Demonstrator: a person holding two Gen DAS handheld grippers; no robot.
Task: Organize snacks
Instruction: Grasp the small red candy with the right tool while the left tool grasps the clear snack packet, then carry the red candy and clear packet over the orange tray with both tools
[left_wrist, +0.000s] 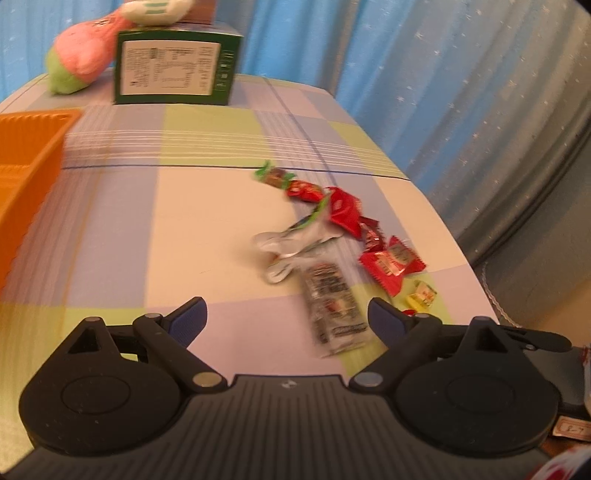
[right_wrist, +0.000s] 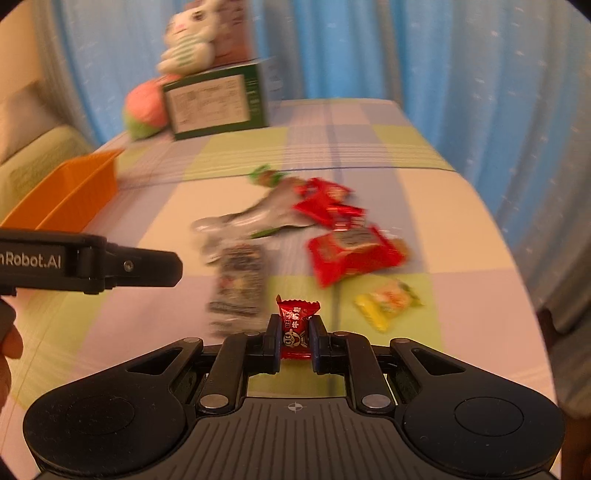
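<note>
A pile of snacks lies on the checked tablecloth: a clear dark-printed packet (left_wrist: 332, 306) (right_wrist: 240, 284), a silver wrapper (left_wrist: 291, 243) (right_wrist: 236, 225), red packets (left_wrist: 391, 264) (right_wrist: 351, 254), a yellow candy (left_wrist: 421, 295) (right_wrist: 388, 301) and a green-ended candy (left_wrist: 273, 175) (right_wrist: 266, 175). My left gripper (left_wrist: 288, 317) is open and empty, just short of the clear packet. My right gripper (right_wrist: 294, 332) is shut on a small red candy (right_wrist: 295, 328), held above the table's near edge. The orange basket (left_wrist: 26, 155) (right_wrist: 74, 195) stands at the left.
A green box (left_wrist: 173, 66) (right_wrist: 218, 101) stands at the far end with a pink and green plush (left_wrist: 81, 59) (right_wrist: 146, 110) beside it and a white rabbit plush (right_wrist: 192, 40) on top. The left gripper's body (right_wrist: 88, 266) reaches in from the left. Blue curtains hang behind.
</note>
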